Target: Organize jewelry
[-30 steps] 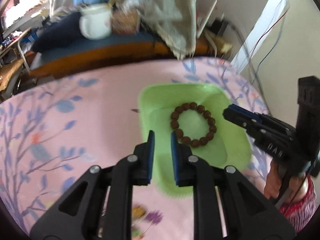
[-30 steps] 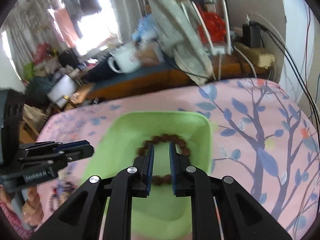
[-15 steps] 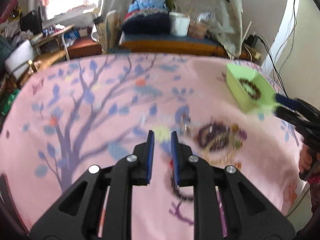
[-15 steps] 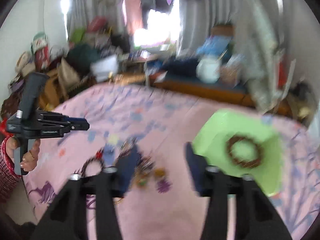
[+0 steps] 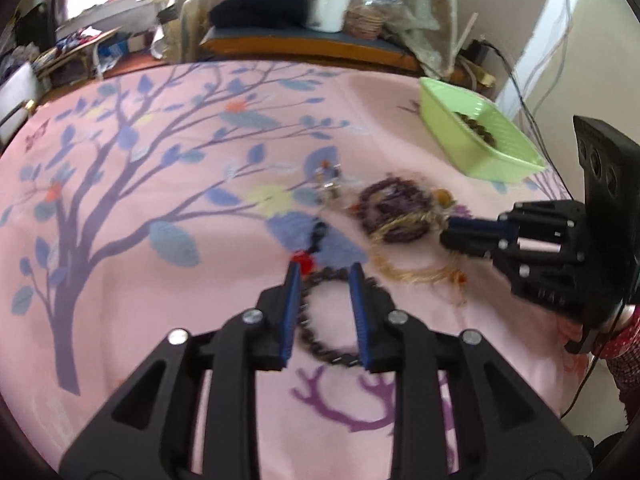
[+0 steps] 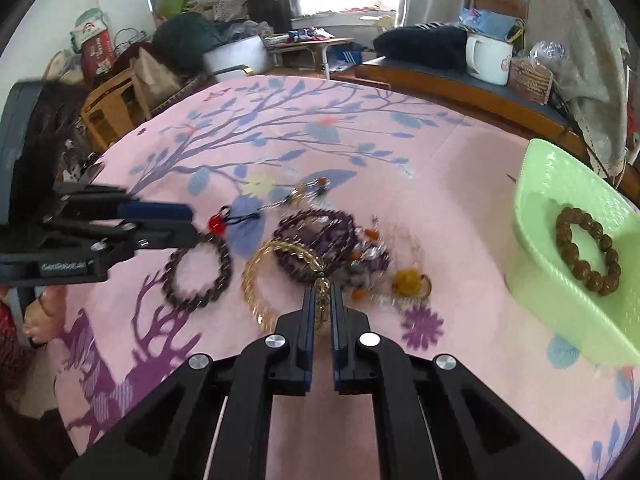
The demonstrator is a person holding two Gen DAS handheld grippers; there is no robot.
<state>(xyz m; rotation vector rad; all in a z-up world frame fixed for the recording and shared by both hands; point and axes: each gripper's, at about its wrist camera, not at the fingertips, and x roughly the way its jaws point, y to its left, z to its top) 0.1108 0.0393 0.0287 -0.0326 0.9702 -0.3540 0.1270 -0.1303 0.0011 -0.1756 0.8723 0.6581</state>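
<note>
The left gripper (image 5: 325,276) is held low with fingers spread over the dark bead bracelet (image 6: 199,276). The right gripper (image 6: 321,296) is nearly pressed together around the gold bracelet (image 6: 276,280) (contact blurred). The green tray (image 6: 560,312) sits at the pink cloth's (image 6: 360,140) right edge.

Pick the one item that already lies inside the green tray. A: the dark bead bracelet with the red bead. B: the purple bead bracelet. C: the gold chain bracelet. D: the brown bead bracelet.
D: the brown bead bracelet lies inside the green tray; the other bracelets lie on the pink cloth.
</note>
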